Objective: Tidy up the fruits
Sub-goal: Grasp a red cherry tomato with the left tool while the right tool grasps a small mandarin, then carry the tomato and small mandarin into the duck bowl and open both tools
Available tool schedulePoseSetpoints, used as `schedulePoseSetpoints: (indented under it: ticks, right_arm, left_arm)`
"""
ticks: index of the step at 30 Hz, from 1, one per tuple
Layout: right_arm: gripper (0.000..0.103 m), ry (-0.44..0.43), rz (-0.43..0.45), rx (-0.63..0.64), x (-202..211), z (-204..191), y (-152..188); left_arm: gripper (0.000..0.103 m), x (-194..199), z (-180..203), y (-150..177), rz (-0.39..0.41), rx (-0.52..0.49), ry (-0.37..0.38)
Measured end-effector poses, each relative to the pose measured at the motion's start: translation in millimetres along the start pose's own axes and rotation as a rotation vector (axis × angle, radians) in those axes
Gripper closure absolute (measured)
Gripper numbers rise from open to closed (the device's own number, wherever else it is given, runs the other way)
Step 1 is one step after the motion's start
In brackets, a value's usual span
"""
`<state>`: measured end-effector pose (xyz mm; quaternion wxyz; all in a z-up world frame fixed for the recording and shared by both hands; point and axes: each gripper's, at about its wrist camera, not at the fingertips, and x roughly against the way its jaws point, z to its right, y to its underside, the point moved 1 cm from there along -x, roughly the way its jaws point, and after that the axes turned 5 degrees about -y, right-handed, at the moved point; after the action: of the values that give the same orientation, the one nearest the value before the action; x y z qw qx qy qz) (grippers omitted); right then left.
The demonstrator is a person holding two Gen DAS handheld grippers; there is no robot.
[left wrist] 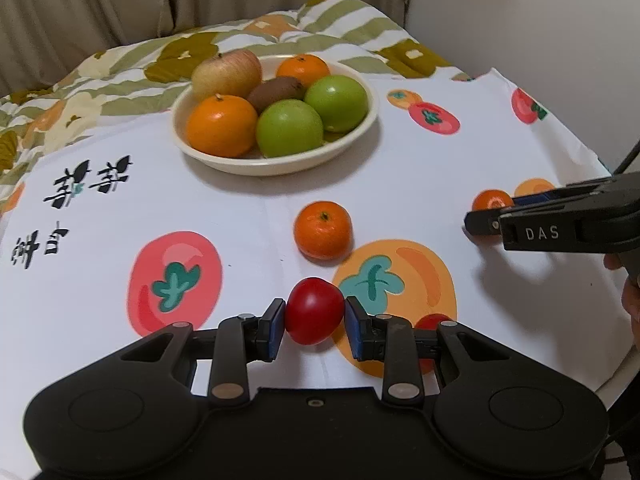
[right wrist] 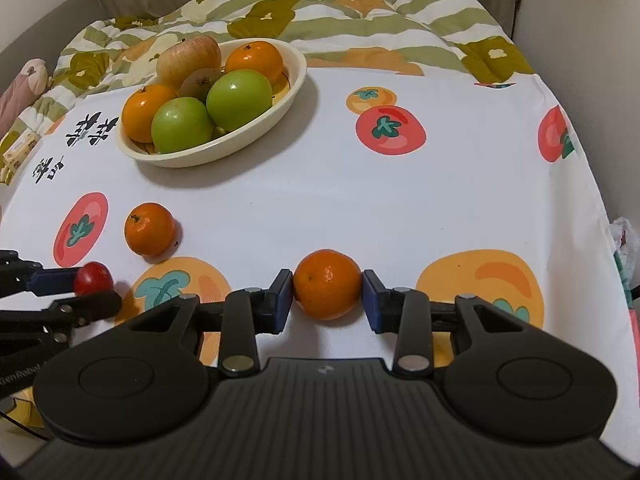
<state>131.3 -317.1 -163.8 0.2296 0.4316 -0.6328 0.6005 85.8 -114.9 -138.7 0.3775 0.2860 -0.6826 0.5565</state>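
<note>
A red tomato (left wrist: pixel 314 312) sits between the blue pads of my left gripper (left wrist: pixel 315 322), which is shut on it low over the cloth. In the right wrist view that gripper (right wrist: pixel 94 290) and the tomato (right wrist: pixel 93 278) show at the left edge. My right gripper (right wrist: pixel 327 300) is shut on a mandarin (right wrist: pixel 327 284), both pads touching its sides; the left wrist view has it at the right (left wrist: pixel 490 214) with the mandarin (left wrist: pixel 493 200) behind its fingers. A second mandarin (left wrist: pixel 323 230) (right wrist: pixel 149 229) lies loose between the two grippers.
A cream bowl (left wrist: pixel 276 162) (right wrist: pixel 256 136) farther back holds two green apples, two oranges, a kiwi and a yellowish-red apple. The white fruit-print cloth (right wrist: pixel 360 208) ends at the right. A rumpled floral quilt (right wrist: pixel 360 12) lies behind, a plastic bag (right wrist: pixel 624 236) beside the table.
</note>
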Motion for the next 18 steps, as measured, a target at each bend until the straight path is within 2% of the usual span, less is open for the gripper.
schedulePoseSetpoints:
  ticks: [9, 18]
  right_arm:
    - [0.051, -0.038, 0.034, 0.023, 26.0, -6.8, -12.7]
    - [0.051, -0.086, 0.094, 0.081, 56.5, -22.0, -44.8]
  left_arm:
    - [0.068, 29.6, -10.5, -10.0, 0.051, 0.059, -0.04]
    - [0.068, 69.0, -16.3, -36.5, 0.147, 0.131, -0.082]
